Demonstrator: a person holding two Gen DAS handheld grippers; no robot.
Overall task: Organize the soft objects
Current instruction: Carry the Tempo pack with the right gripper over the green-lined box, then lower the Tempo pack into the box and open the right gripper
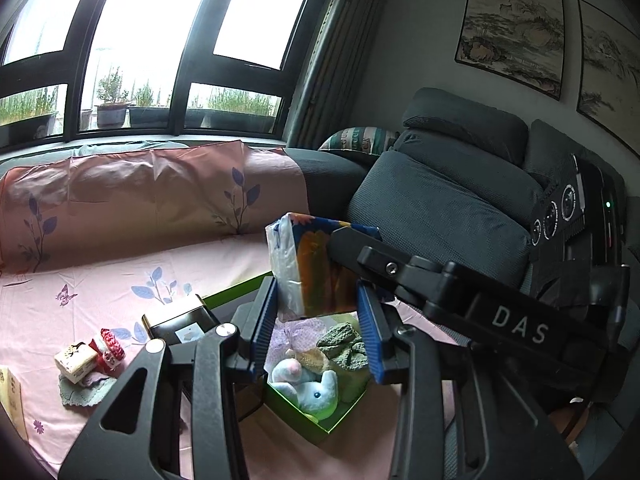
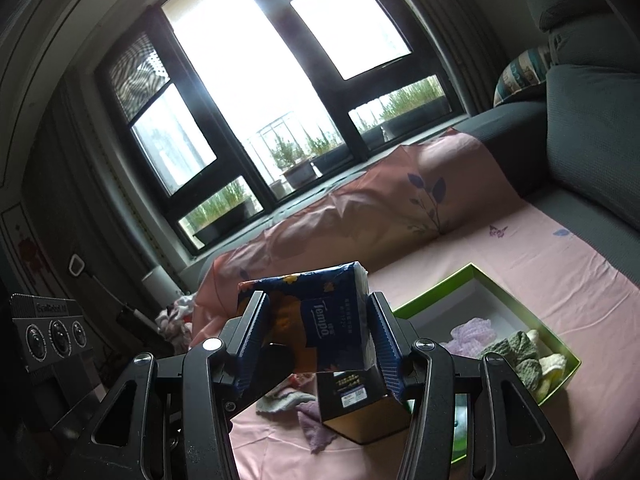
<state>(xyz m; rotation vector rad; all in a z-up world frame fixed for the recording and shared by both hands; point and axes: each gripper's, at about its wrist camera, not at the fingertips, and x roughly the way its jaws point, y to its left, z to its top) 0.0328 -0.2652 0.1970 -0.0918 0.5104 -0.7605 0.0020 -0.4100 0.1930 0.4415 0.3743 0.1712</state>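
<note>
A dark blue Tempo tissue pack [image 2: 320, 320] with orange flowers is clamped between the pads of my right gripper [image 2: 316, 336], held in the air. In the left wrist view the same pack [image 1: 316, 264] hangs above the green box [image 1: 320, 428], and the right gripper's body [image 1: 460, 292] crosses from the right. My left gripper [image 1: 316, 336] is open and empty, its blue pads on either side of the pack's lower end without touching it. The box [image 2: 472, 276] holds a blue plush toy [image 1: 312, 388], green knitted cloths [image 1: 344, 344] and a lilac cloth [image 1: 300, 332].
A black tin [image 1: 180, 326] lies left of the box on the pink sheet [image 1: 100, 280]. A small patterned box [image 1: 76, 360], red-white item [image 1: 110, 348] and grey cloth [image 1: 86, 392] lie further left. Loose cloths [image 2: 296, 408] lie beneath the pack. Grey sofa cushions [image 1: 440, 208] stand right.
</note>
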